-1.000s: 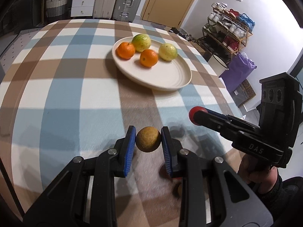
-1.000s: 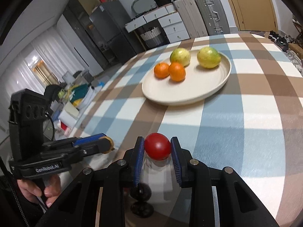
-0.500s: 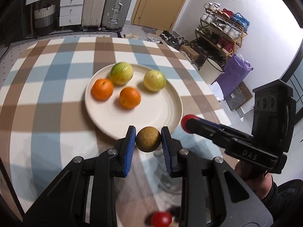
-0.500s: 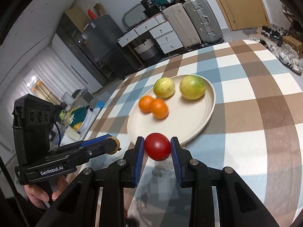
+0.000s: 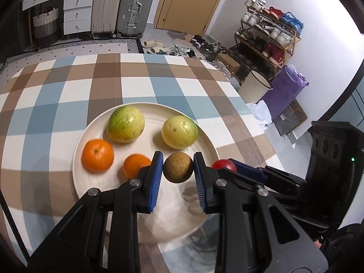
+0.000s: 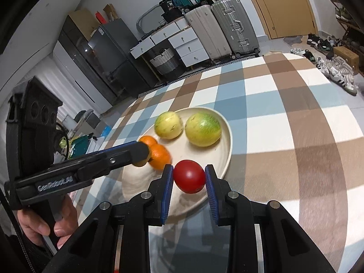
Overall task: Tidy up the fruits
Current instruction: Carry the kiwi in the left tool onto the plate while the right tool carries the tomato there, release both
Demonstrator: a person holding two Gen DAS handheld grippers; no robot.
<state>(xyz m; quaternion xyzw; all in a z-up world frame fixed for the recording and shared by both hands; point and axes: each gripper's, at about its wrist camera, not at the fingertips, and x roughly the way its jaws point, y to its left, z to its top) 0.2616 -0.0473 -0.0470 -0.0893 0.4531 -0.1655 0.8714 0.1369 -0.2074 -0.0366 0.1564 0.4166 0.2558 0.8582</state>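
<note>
Cream plate [image 5: 91, 134] sits on the checked blue, brown and white tabletop [image 5: 68, 86], holding four fruits: two yellow-green round fruits, the left one [image 5: 125, 124] and the right one [image 5: 179, 131], at the far side, and two oranges, a bigger one [image 5: 97, 155] at the left rim and a smaller blurred one [image 5: 134, 165] just beside the left gripper's blue pad. Left gripper [image 5: 178, 177] has its jaws clenched on a brown round fruit [image 5: 178, 167], held over the near part of the plate, not touching it. Right gripper [image 6: 189, 187] has its jaws clenched on a red tomato [image 6: 189, 176], held above the plate's near rim [image 6: 224, 170]. In the left wrist view the tomato [image 5: 224, 165] shows just right of the brown fruit, with the right gripper's body reaching in from the right edge. In the right wrist view the left gripper's fingers [image 6: 127, 152] cross in front of the oranges [image 6: 159, 155]; a hand [image 6: 45, 223] grips its handle at bottom left. Suitcases [image 5: 125, 4], a drawer unit [image 5: 75, 11] and a shoe rack [image 5: 268, 34] stand on the floor well beyond the tabletop.
</note>
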